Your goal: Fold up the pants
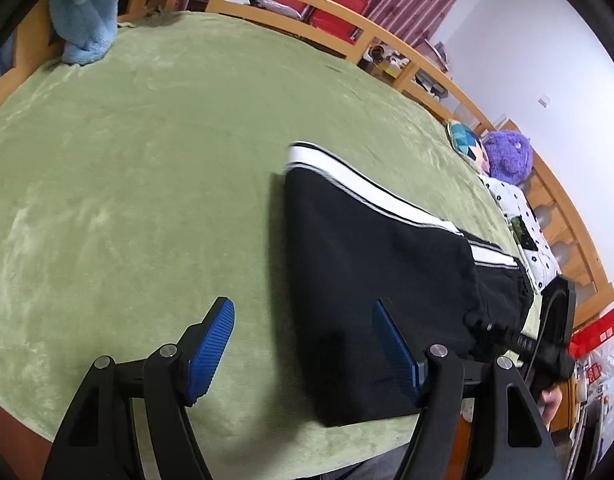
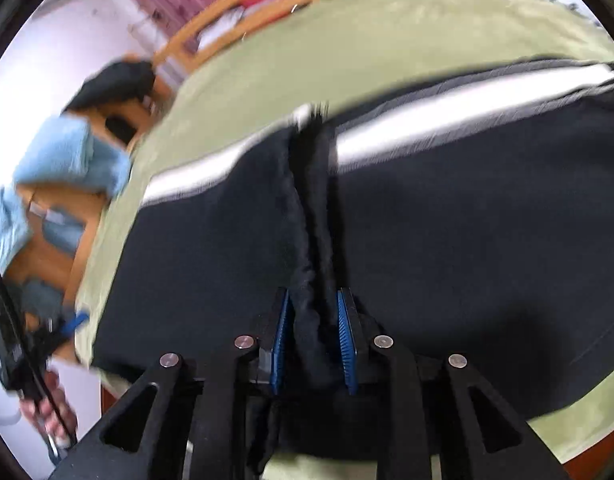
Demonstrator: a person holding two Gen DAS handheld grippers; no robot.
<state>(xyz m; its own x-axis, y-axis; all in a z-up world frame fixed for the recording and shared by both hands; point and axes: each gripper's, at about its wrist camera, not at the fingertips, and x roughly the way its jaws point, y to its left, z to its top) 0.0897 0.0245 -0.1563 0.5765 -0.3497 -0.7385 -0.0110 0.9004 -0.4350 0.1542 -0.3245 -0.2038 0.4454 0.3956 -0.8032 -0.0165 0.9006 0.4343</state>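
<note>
My right gripper [image 2: 313,340] is pinching a raised ridge of the black pants [image 2: 447,220], which are lying long across the green blanket [image 2: 387,32]; my left gripper [image 1: 303,344] is hanging open over their near end, holding nothing

The supporting surface is a bed [image 1: 147,160] covered with a green plush blanket and bounded by a wooden rail [image 1: 291,28] along its far edge. Black pants [image 1: 367,260] with white side stripes lie flat on the blanket at centre right of the left wrist frame. A light blue fleece [image 1: 87,20] rests at the upper left corner, and a purple plush toy [image 1: 509,156], a patterned cushion [image 1: 465,140] and a white dotted cloth [image 1: 519,216] lie along the right edge.
</note>
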